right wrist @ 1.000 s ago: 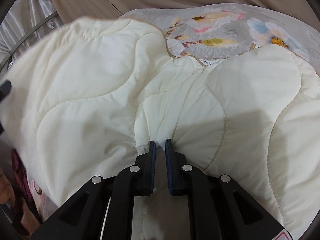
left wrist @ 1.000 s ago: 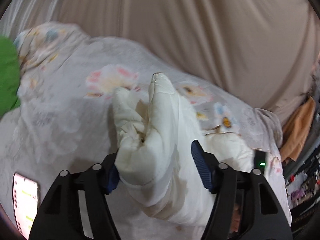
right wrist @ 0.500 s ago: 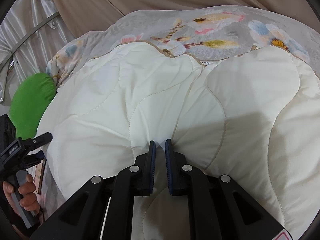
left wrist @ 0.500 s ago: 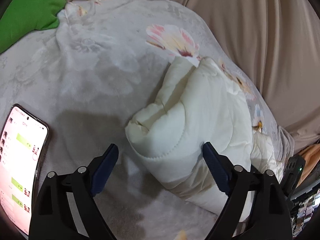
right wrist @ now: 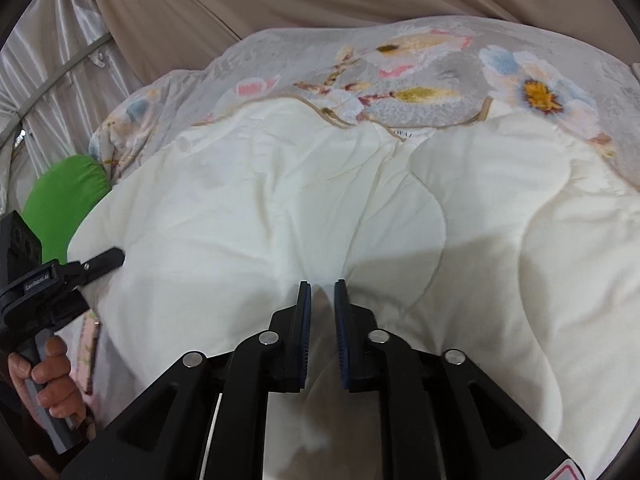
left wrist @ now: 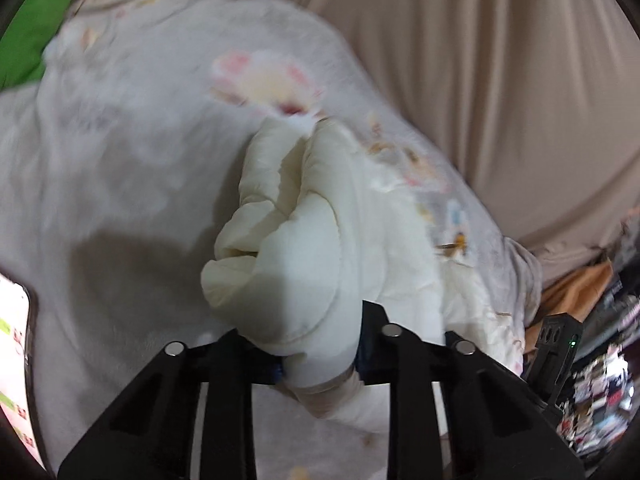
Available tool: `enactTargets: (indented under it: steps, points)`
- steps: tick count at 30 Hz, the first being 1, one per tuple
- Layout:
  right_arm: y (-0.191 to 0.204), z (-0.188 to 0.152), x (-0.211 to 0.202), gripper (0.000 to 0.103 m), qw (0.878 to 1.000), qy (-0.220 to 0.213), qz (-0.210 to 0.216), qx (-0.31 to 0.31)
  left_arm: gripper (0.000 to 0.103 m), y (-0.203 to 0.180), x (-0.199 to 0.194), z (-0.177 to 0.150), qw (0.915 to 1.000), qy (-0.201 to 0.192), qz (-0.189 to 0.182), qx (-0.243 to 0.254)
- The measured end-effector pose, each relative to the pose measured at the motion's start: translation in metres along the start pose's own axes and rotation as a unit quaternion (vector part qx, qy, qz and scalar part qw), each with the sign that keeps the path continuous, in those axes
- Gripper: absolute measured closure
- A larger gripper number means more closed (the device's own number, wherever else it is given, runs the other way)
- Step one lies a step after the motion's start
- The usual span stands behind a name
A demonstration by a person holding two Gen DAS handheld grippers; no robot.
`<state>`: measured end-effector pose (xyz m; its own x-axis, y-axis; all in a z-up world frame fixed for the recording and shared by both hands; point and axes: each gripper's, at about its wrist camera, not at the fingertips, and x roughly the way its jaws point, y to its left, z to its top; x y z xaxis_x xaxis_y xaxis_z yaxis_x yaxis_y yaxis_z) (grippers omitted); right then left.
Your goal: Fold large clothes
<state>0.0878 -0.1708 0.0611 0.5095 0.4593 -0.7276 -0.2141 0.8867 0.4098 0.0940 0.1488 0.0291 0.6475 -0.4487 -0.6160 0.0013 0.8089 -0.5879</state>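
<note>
The left gripper (left wrist: 320, 360) is clamped on a bunched corner of the cream quilt (left wrist: 304, 248); thick padding fills the gap between its fingers and bulges out ahead of them. This view is blurred, so finer detail of the hold cannot be made out. The right gripper (right wrist: 322, 320) has its fingers drawn nearly together on a thin pinch of the quilt (right wrist: 280, 220), with fabric showing in the narrow slot between the pads.

From the right wrist view the left gripper (right wrist: 96, 262) sits at the quilt's left edge, well apart from the right one, so the two hold the same near side at separate spots. The quilt lies spread over the floral bedspread (right wrist: 420, 64), its far edge ending short of the spread's flowers. Left of the quilt is a green cushion (right wrist: 64, 204). In the left wrist view a phone (left wrist: 14, 360) with a lit screen lies on the bedspread (left wrist: 120, 152), left of the quilt.

As a judgement: the corner in the left gripper looks doubled, so some gathering is under way, but most of the quilt lies in a single open layer. The folding seems at an early stage; carrying the held edge over to the far edge, squaring it, and folding again all appear left to do.
</note>
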Motion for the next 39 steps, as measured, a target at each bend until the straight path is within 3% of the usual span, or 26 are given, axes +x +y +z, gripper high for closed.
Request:
enactTargets:
  steps: [4,8,15,19,22,25,27,32,35,39]
  points:
    - [0.005,-0.019,-0.023,0.088,1.0,0.007,0.008,-0.02,0.085,-0.044,-0.023,0.002,0.9967,-0.026,-0.034,0.069]
    - [-0.006,-0.039,0.009,0.089,0.998,0.052,0.016,-0.009,0.086,-0.097,-0.031,-0.007,0.9861,-0.032,-0.078,0.143]
    - [0.001,-0.042,0.022,0.095,0.998,0.024,0.047,-0.029,0.087,-0.203,0.0,-0.058,0.9474,0.004,-0.121,0.296]
    - [-0.036,-0.047,-0.003,0.101,0.992,0.019,0.106,0.064,0.087,-0.232,0.022,-0.075,0.937,0.015,-0.127,0.325]
    - [-0.06,-0.061,-0.062,0.098,0.991,-0.038,0.075,0.1,0.087,-0.239,0.027,-0.08,0.9326,0.025,-0.127,0.337]
    - [-0.09,-0.082,-0.121,0.096,0.987,-0.103,-0.02,0.124,0.087,-0.25,0.041,-0.09,0.9257,0.04,-0.123,0.356]
    - [-0.113,-0.093,-0.137,0.095,0.98,-0.111,-0.078,0.146,0.087,-0.258,0.05,-0.101,0.9204,0.052,-0.121,0.368]
    - [-0.15,-0.105,-0.111,0.1,0.974,-0.073,-0.079,0.199,0.087,-0.287,0.077,-0.136,0.9053,0.081,-0.111,0.402]
    - [-0.152,-0.104,-0.107,0.1,0.975,-0.075,-0.079,0.192,0.087,-0.302,0.1,-0.157,0.8958,0.092,-0.089,0.426]
    - [-0.173,-0.116,-0.112,0.101,0.971,-0.083,-0.042,0.218,0.087,-0.309,0.129,-0.176,0.8903,0.116,-0.067,0.435]
